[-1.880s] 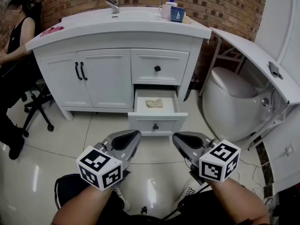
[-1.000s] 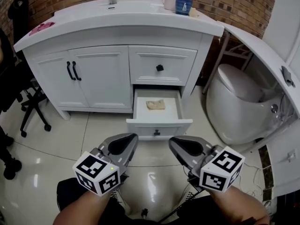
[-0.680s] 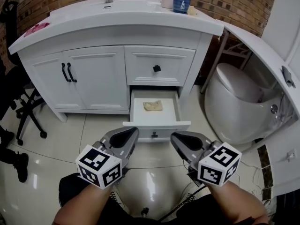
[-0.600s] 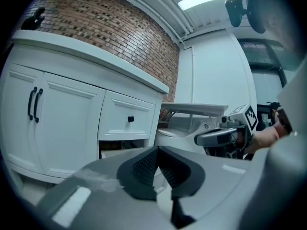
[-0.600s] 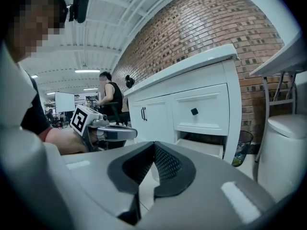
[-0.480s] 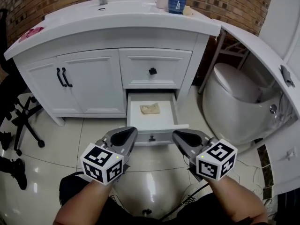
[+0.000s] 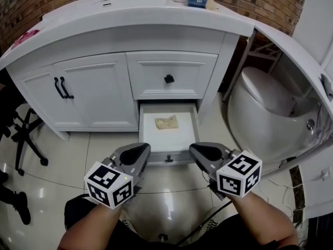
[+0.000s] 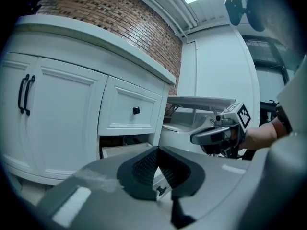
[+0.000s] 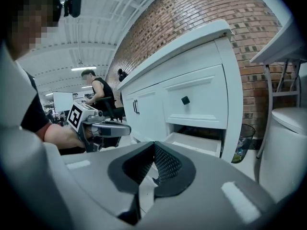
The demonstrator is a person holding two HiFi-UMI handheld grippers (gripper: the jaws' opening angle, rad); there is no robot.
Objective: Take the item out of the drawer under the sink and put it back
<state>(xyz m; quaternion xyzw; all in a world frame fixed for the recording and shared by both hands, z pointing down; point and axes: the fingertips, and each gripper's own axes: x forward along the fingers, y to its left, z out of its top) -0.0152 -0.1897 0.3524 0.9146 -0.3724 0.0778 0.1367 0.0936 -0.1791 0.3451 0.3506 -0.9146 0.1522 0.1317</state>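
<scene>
The white vanity's lower drawer [image 7: 167,139] stands pulled out, with a small beige item [image 7: 166,122] lying flat in it. My left gripper [image 7: 141,149] and right gripper [image 7: 196,150] hover side by side just in front of the drawer's front panel, a little above the floor. Both are shut with nothing between the pads. In the left gripper view the open drawer [image 8: 125,150] lies just beyond the shut left gripper [image 8: 157,150], and the right gripper [image 8: 211,136] shows off to the right. The right gripper view has the drawer [image 9: 194,143] ahead of the shut right gripper [image 9: 153,145].
Above the open drawer is a shut drawer with a black knob [image 7: 168,78]; double cabinet doors [image 7: 78,90] are to its left. A toilet [image 7: 265,108] stands at the right, an office chair [image 7: 18,134] at the left. A seated person [image 9: 98,94] and a bin [image 9: 242,148] appear in the right gripper view.
Both grippers and the head camera have come closer to the vanity and lower, so the open drawer looks larger and sits nearer the jaws. Both stayed shut. The seated person has left the head view.
</scene>
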